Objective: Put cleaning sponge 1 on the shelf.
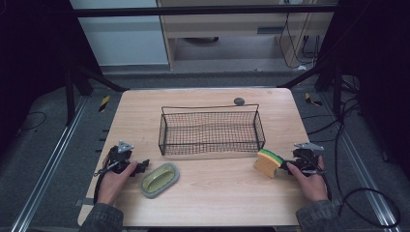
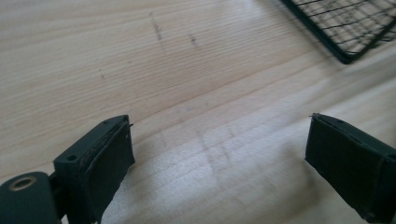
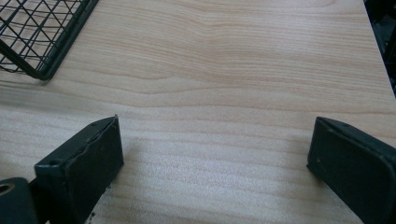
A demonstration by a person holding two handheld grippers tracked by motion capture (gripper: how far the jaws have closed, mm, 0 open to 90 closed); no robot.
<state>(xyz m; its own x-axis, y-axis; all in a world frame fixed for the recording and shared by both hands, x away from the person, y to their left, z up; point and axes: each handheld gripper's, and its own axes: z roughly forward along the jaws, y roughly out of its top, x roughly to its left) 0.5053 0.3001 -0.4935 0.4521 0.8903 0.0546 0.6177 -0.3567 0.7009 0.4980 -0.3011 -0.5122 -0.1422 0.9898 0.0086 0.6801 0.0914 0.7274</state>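
Note:
A black wire basket (image 1: 211, 132) stands in the middle of the wooden table (image 1: 212, 203). A green oval dish (image 1: 160, 180) lies at the front left, just right of my left gripper (image 1: 141, 167). A yellow sponge with a green top (image 1: 268, 163) stands at the front right, just left of my right gripper (image 1: 286, 166). In the left gripper view the left gripper (image 2: 219, 135) is open over bare wood, with a basket corner (image 2: 343, 28) ahead. The right gripper (image 3: 215, 140) is open too, nothing between its jaws, and a basket corner (image 3: 42, 35) sits at the upper left.
A small grey round object (image 1: 239, 101) sits at the table's far edge behind the basket. Dark frame struts and cables surround the table on the floor. A person's hands and sleeves come in from the bottom.

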